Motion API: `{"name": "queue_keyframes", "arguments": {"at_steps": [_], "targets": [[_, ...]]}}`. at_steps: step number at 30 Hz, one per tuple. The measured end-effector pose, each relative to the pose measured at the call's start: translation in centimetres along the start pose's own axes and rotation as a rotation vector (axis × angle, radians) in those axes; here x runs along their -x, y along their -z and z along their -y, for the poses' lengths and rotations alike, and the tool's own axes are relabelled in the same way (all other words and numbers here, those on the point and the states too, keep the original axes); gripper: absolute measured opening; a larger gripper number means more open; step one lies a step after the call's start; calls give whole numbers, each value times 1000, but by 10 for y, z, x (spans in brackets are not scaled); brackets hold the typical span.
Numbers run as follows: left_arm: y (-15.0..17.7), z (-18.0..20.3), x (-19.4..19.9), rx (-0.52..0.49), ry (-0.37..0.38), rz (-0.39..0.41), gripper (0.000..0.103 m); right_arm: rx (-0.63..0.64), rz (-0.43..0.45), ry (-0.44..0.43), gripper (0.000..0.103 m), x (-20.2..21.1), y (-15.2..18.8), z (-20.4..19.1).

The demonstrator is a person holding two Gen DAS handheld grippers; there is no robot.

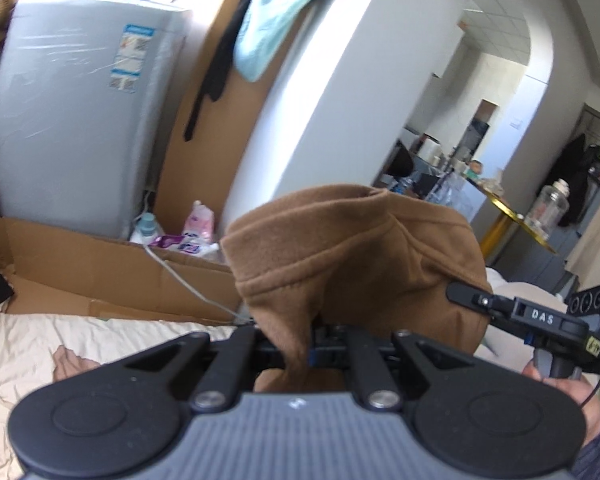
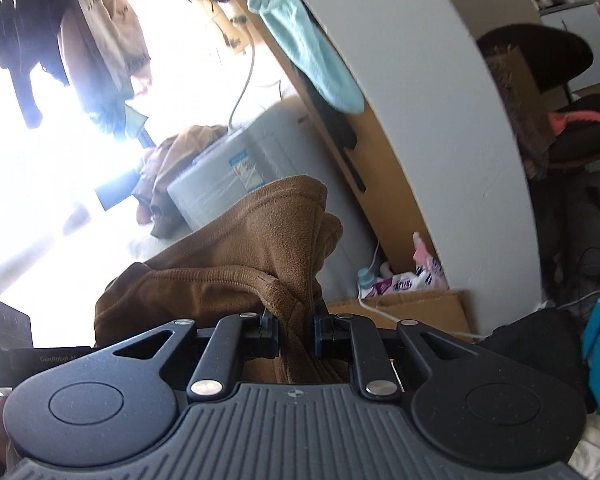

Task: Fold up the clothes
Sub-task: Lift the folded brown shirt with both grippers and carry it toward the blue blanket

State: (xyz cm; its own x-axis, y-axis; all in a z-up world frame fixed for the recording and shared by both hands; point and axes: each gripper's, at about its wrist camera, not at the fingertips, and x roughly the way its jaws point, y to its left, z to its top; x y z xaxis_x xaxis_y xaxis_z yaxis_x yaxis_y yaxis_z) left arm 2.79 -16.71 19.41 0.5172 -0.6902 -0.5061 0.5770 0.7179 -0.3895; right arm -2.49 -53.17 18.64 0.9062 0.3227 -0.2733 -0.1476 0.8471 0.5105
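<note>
Brown fleece fills both views: the left gripper (image 1: 300,350) is clenched on a gathered edge of the brown garment (image 1: 352,256), and the right gripper (image 2: 296,336) pinches another bunched edge of the same garment (image 2: 236,264), its tip showing in the left view just right of the cloth. The garment hangs between the two, raised above the cream bedsheet (image 1: 60,344), with the grey washing machine (image 1: 80,112) behind it and a cardboard sheet (image 1: 100,276) at that machine's foot. To do this step well, the grippers should probably draw apart level until the held edge is taut, then lower the cloth flat onto the sheet before any fold; slack here risks a crooked crease.
</note>
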Motion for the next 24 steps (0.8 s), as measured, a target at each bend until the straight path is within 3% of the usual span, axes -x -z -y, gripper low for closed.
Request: {"name": "queue_keyframes", "arguments": {"at_steps": [7, 14, 24], "targets": [[-3, 38, 8, -32, 26, -12, 7, 32, 4, 35, 14, 51, -11, -2], [4, 60, 7, -63, 44, -32, 7, 24, 40, 82, 14, 94, 0, -1], [10, 80, -10, -91, 28, -80, 7, 19, 63, 137, 14, 110, 15, 7]]}}
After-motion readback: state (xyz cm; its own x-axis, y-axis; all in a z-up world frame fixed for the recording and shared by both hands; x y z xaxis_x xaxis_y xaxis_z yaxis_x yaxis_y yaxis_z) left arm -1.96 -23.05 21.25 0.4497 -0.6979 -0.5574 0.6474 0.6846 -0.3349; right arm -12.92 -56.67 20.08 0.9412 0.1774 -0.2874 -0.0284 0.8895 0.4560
